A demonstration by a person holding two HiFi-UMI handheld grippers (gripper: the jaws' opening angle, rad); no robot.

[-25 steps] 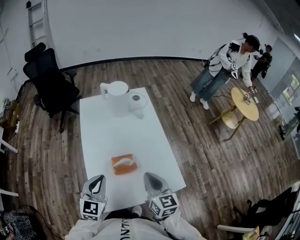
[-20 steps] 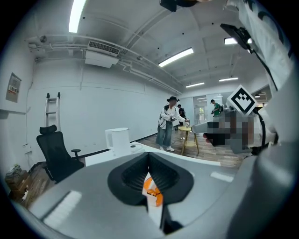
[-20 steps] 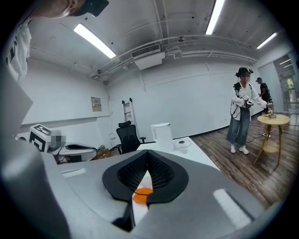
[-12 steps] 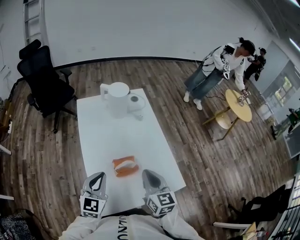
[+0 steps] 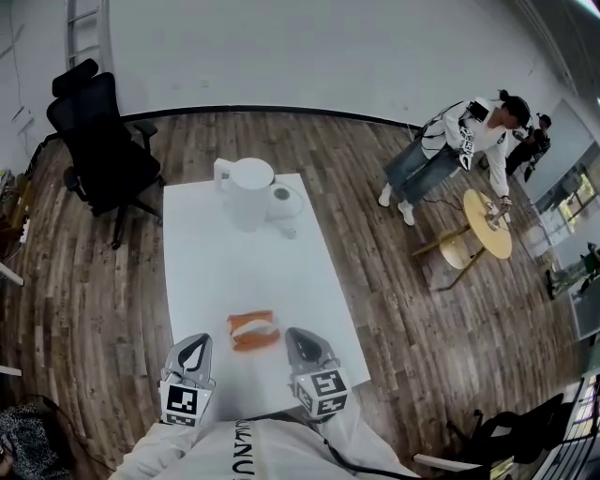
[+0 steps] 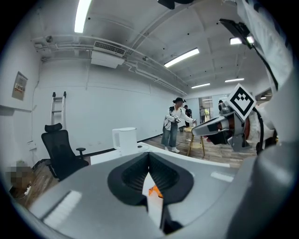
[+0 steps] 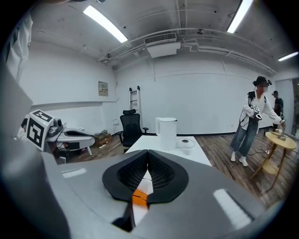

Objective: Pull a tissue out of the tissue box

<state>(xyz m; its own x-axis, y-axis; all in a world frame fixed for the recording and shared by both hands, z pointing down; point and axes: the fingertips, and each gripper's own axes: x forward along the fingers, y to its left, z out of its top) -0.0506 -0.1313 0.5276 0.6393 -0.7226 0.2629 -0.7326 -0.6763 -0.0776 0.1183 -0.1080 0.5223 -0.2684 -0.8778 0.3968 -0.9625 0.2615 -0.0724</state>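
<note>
Chair [image 5: 103, 150], black office type, far left on the wood floor, off the table's far left corner; ladder [image 5: 82, 23] against the wall behind it.

Left gripper [image 5: 196, 343] over the near edge of the white table [image 5: 216, 272], left of centre, pointing away from the person. Jaws closed tip to tip, nothing clamped.

Orange tissue box [image 5: 252, 331] flat on the table close to the near edge, roughly mid-width, white tissue [image 5: 251, 326] poking from the top slot. Just ahead of and between the two gripper tips, apart from both. Visible through the gap below the pads in both gripper views.

White kettle [image 5: 251, 192] upright at the far edge, handle to the left. Clear round glass piece [image 5: 284, 199] just beside it on the right; touching or not, cannot tell.

Right gripper [image 5: 298, 337] over the near edge, tip just beside the box's right end. Jaws closed, empty.

Far right, well off the table: person [image 5: 450, 150] in white top and jeans, bent over a small round yellow table [image 5: 489, 225]; second person [image 5: 534, 141] behind, mostly hidden.
</note>
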